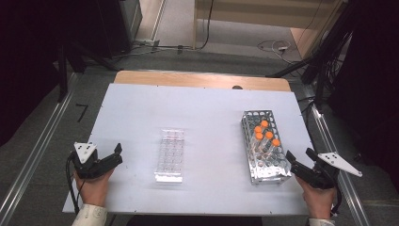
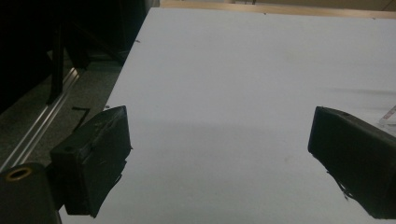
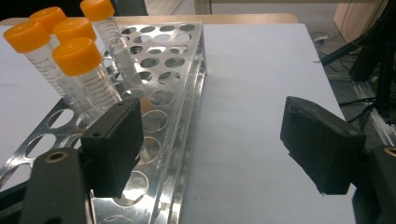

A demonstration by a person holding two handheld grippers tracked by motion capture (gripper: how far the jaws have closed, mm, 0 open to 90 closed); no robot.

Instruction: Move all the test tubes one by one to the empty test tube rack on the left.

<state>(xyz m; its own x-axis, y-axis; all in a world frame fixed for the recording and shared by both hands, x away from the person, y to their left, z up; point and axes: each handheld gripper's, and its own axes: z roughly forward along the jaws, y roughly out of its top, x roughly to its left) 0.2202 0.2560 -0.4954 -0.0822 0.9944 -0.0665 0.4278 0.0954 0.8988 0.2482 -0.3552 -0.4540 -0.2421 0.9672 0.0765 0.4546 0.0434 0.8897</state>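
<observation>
Orange caps top five clear tubes [image 1: 264, 133] that stand upright in a metal rack [image 1: 270, 172] full of round holes, at the right side of the white counter [image 1: 207, 108]. The tubes cluster in the middle of the rack, and the holes toward its near and far ends show empty.

The right gripper [image 1: 299, 161] rests at the near right corner of the counter, just beside the rack's near end, with the person's hand [image 1: 317, 200] behind it. Its jaws stand wide apart with nothing between them. In the right gripper view, one jaw sits in front of the rack's near holes while the other hangs over bare counter, so the rack's frame lies directly ahead of that jaw, between it and the tubes [image 3: 74, 56].

A clear plastic rack [image 1: 170, 155] lies near the middle of the counter, well apart from the metal one and from both grippers.

The left gripper [image 1: 117, 154] rests at the near left edge of the counter, held by the other hand [image 1: 94, 188]. Its jaws are also spread wide and empty, and the left gripper view shows open white counter ahead of them, with a corner of the clear rack [image 2: 388, 116] just at the frame's right edge.

Beyond the counter's far wooden edge [image 1: 202, 79], cables [image 1: 273, 46] trail across the floor.
</observation>
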